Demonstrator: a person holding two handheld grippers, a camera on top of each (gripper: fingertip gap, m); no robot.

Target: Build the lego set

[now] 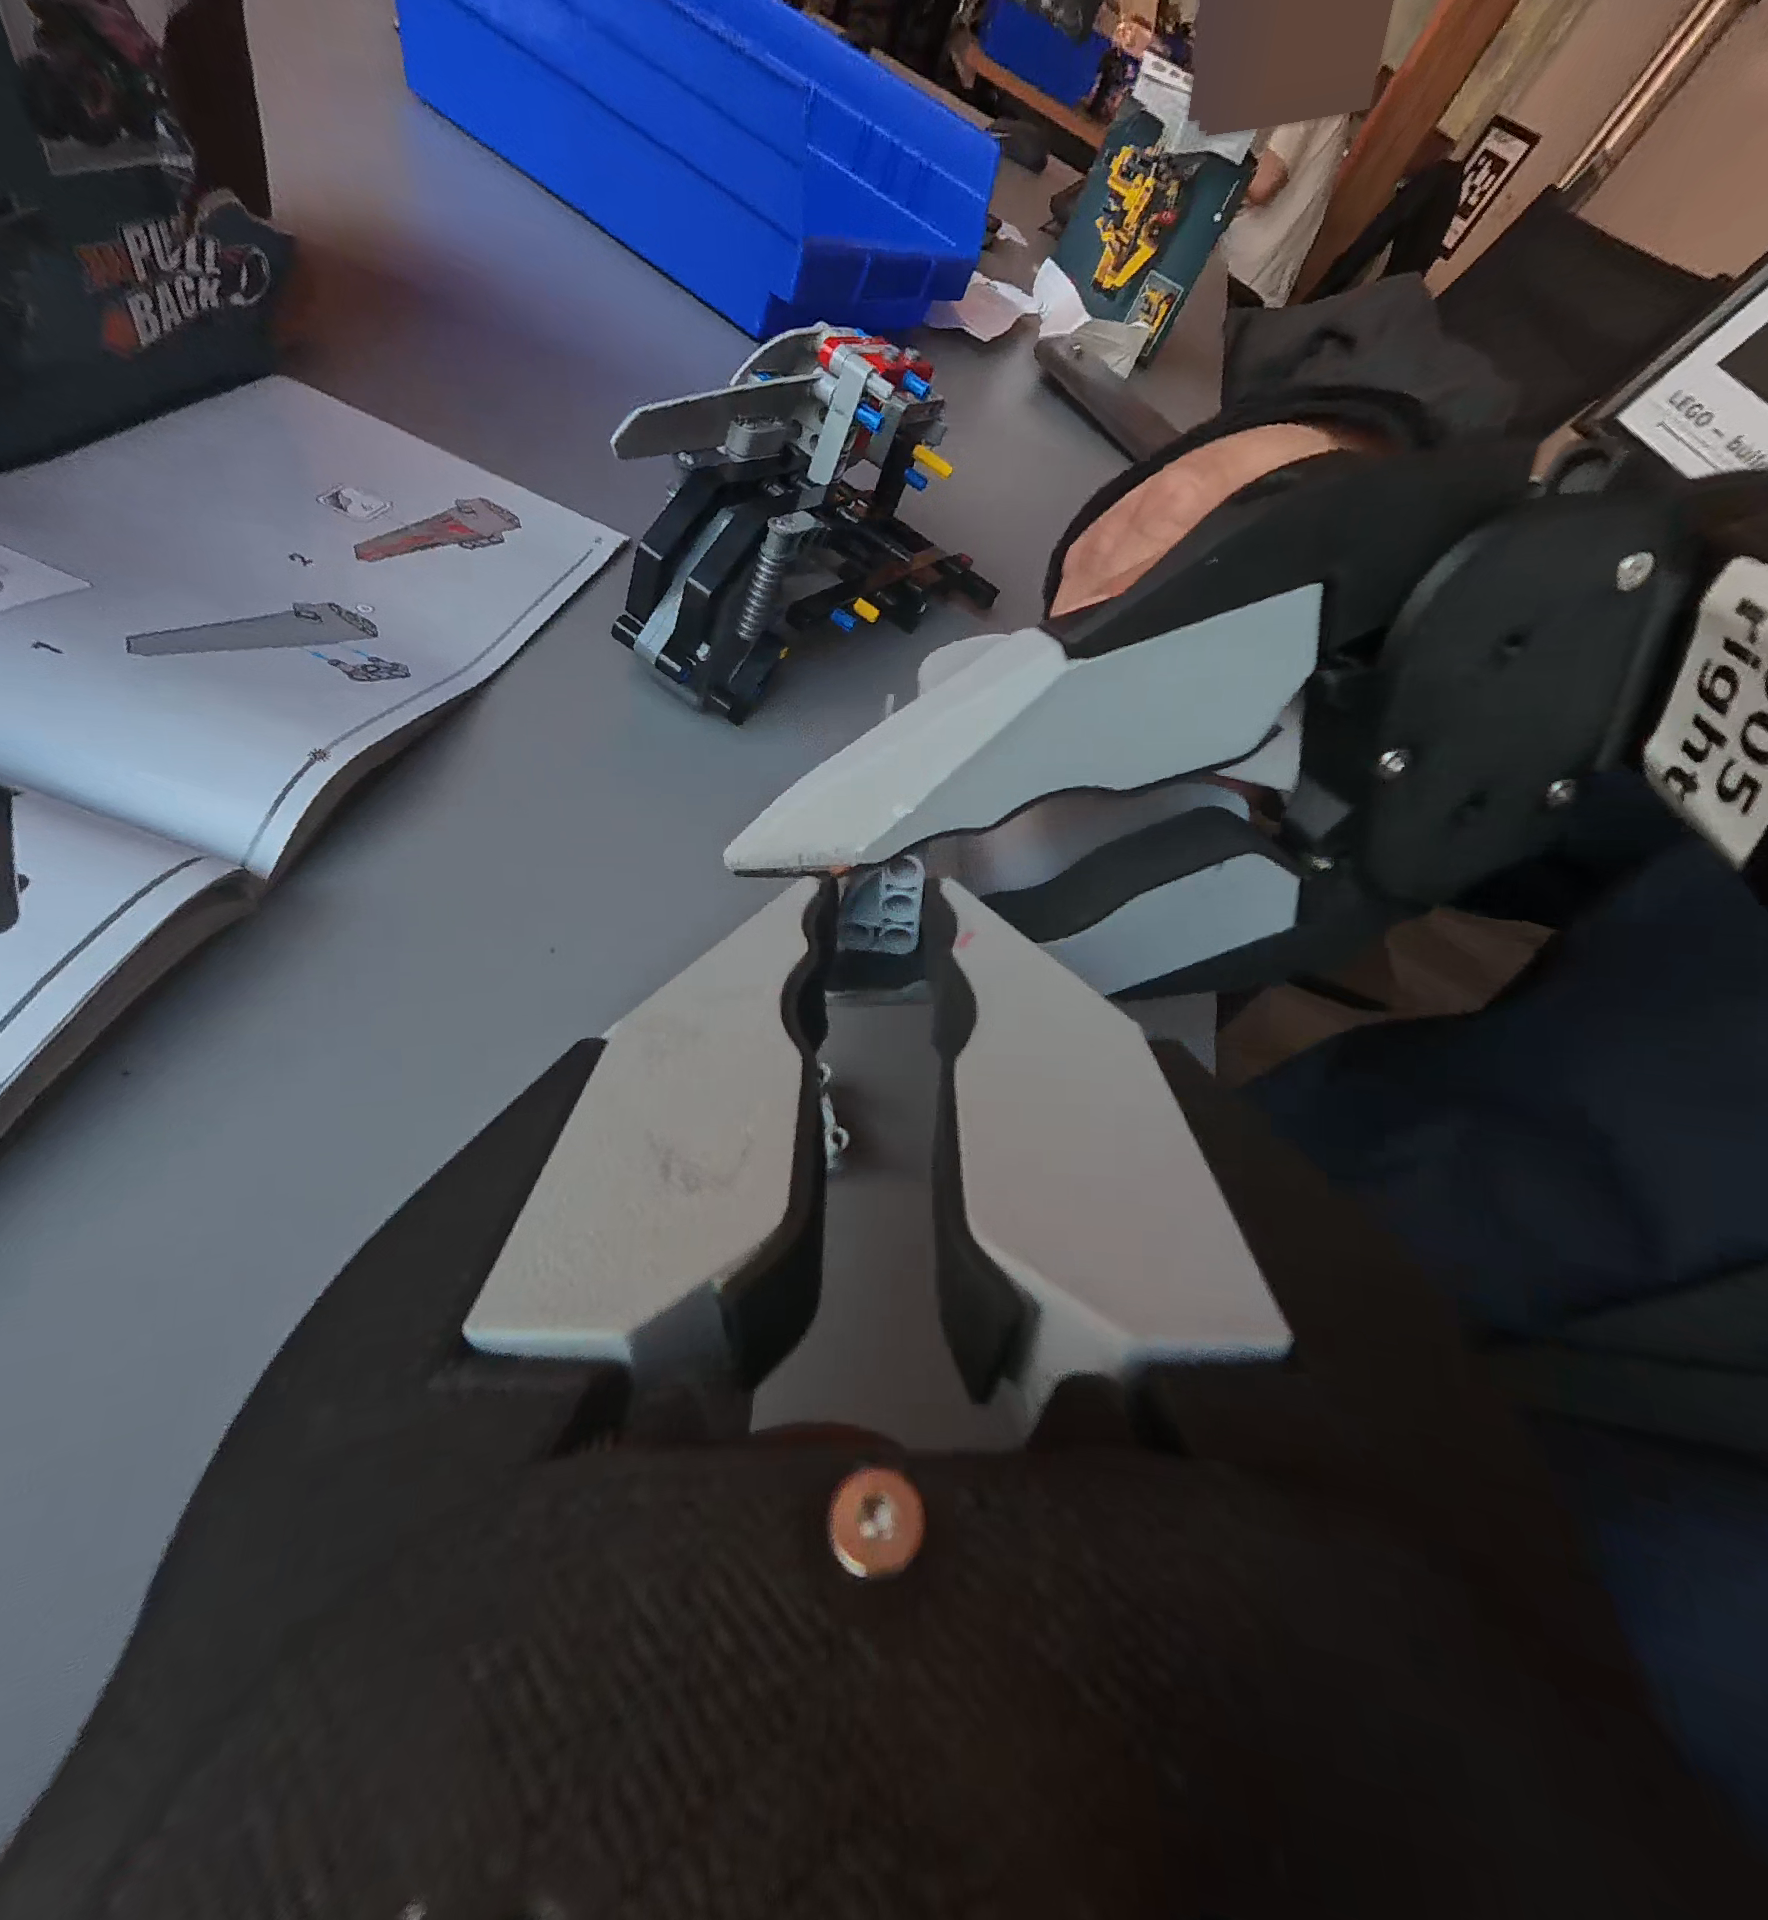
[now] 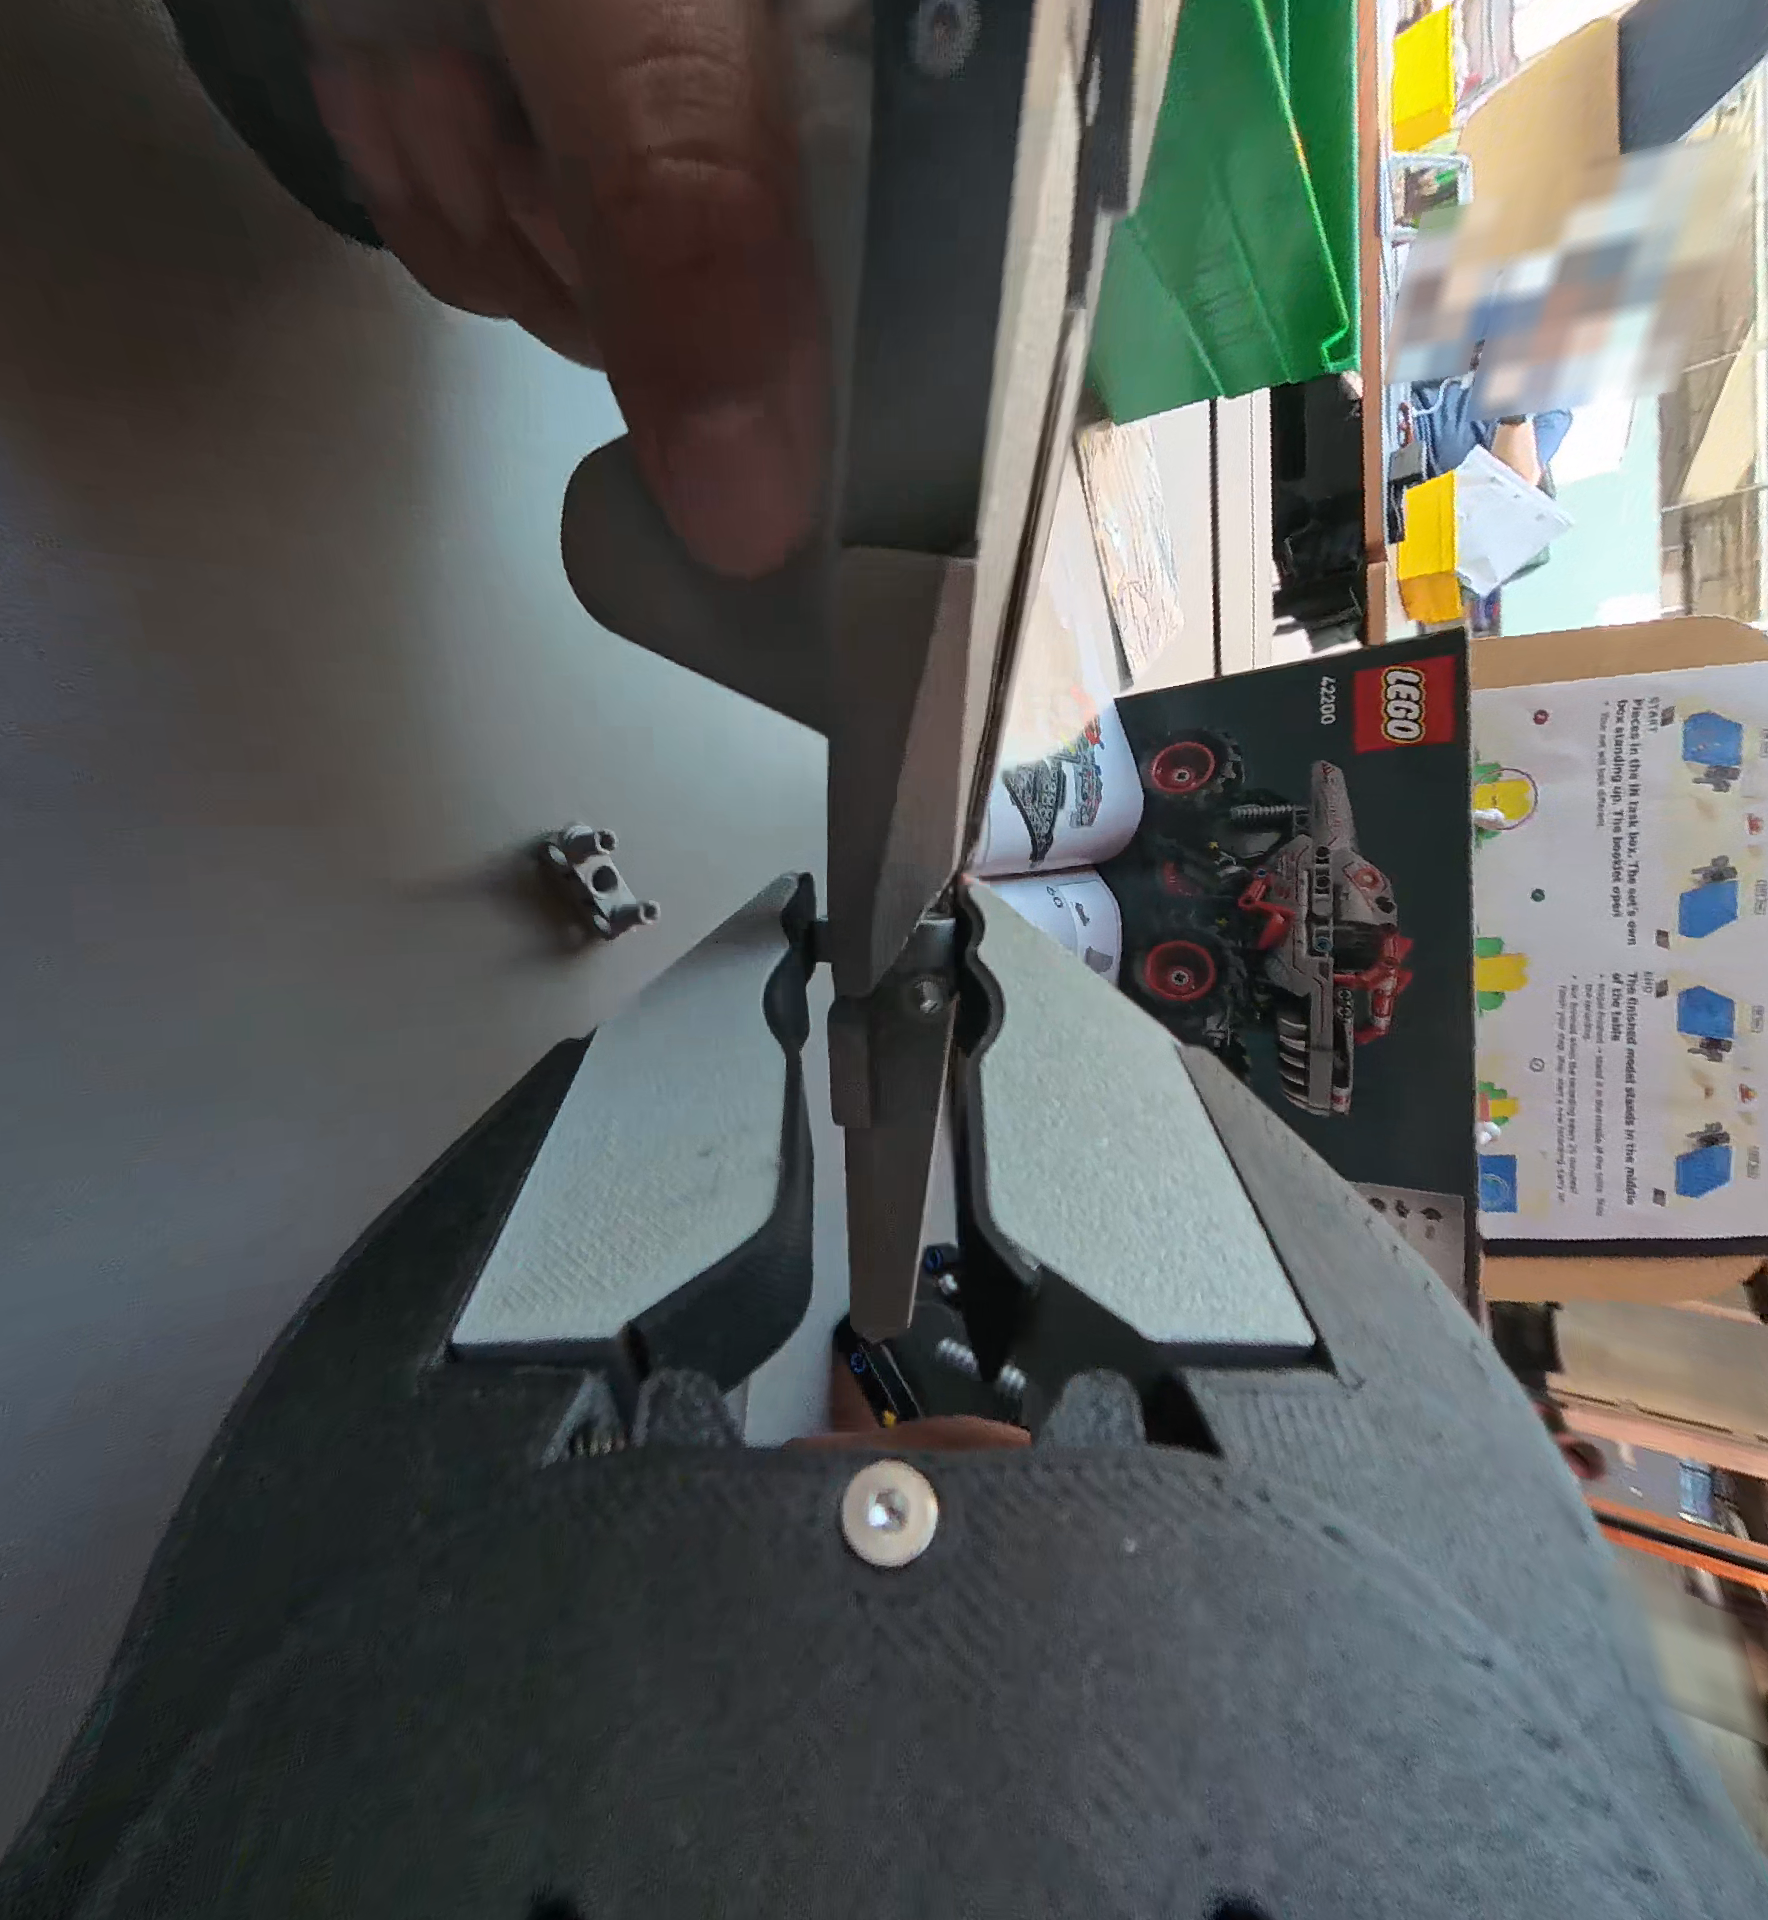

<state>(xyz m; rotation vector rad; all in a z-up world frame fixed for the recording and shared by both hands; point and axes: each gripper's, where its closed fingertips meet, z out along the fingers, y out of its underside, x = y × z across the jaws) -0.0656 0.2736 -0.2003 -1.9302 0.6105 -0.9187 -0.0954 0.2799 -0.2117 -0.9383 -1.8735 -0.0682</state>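
Note:
A long grey tapered Lego panel (image 2: 885,1164) is clamped between both grippers above the grey table (image 1: 444,1039). Its holed end shows in the left wrist view (image 1: 890,906). My left gripper (image 1: 880,914) is shut on that end. My right gripper (image 2: 885,925) is turned on its side, comes in from the right in the left wrist view (image 1: 859,873), and is shut on the same panel. A small grey connector (image 2: 597,883) lies loose on the table, also visible below the left fingers (image 1: 834,1132). The partly built black and grey model (image 1: 786,520) stands behind.
The open instruction booklet (image 1: 236,644) lies at the left, with a dark set box (image 1: 80,260) behind it. A blue bin (image 1: 714,135) stands at the back. The right wrist view shows the set box (image 2: 1306,914), a printed sheet (image 2: 1669,935) and a green bin (image 2: 1223,208). Less than 4 cm separates the two grippers' tips. The small grey connector (image 2: 597,883) lies around 4 centimeters away from my right fingertips.

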